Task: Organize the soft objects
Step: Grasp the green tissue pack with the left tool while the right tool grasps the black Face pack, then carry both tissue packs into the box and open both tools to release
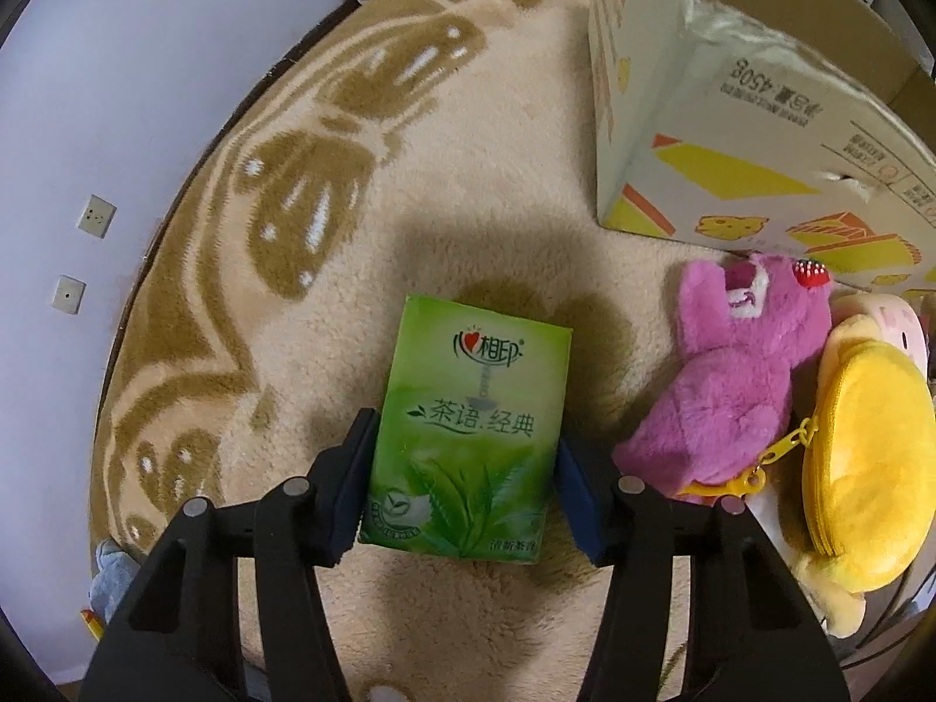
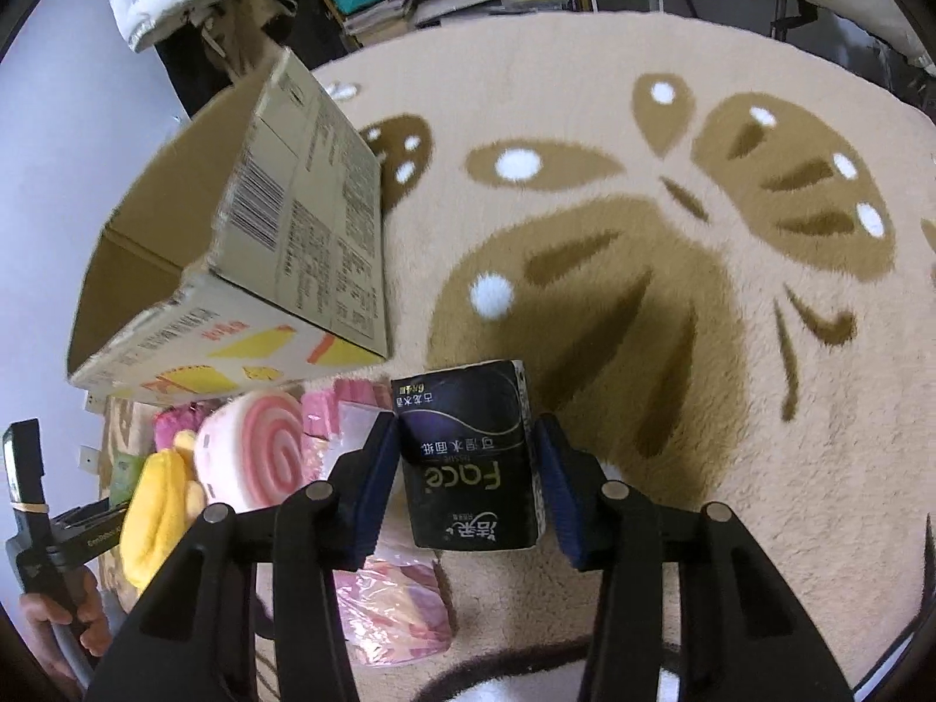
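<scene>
Closest to the left wrist camera, the left gripper (image 1: 462, 468) is narrowed onto a green tissue pack (image 1: 468, 439), a flat glossy rectangle printed with tea leaves, its dark blue pads against both long sides while the pack lies over the shaggy beige rug (image 1: 468, 187). Just to its right sit a fluffy pink plush bear (image 1: 731, 386) and, touching it, a round yellow plush coin purse (image 1: 866, 456) with a zipper. Likewise, the right gripper (image 2: 468, 479) is closed on a black tissue pack (image 2: 468, 468), a soft blocky bundle in shiny film, both pads pressing its sides; it looks slightly clear of the rug, though that is hard to tell. Beside it to the left lies a heap of soft toys, among them a pink spiral-patterned cushion (image 2: 257, 456), and a clear bag (image 2: 398, 614) of pink items lies below. Farther back stands an open cardboard box (image 2: 292, 222) with yellow printing; the part of its brown interior that shows holds nothing. Beyond, brown leaf shapes cross the rug.
</scene>
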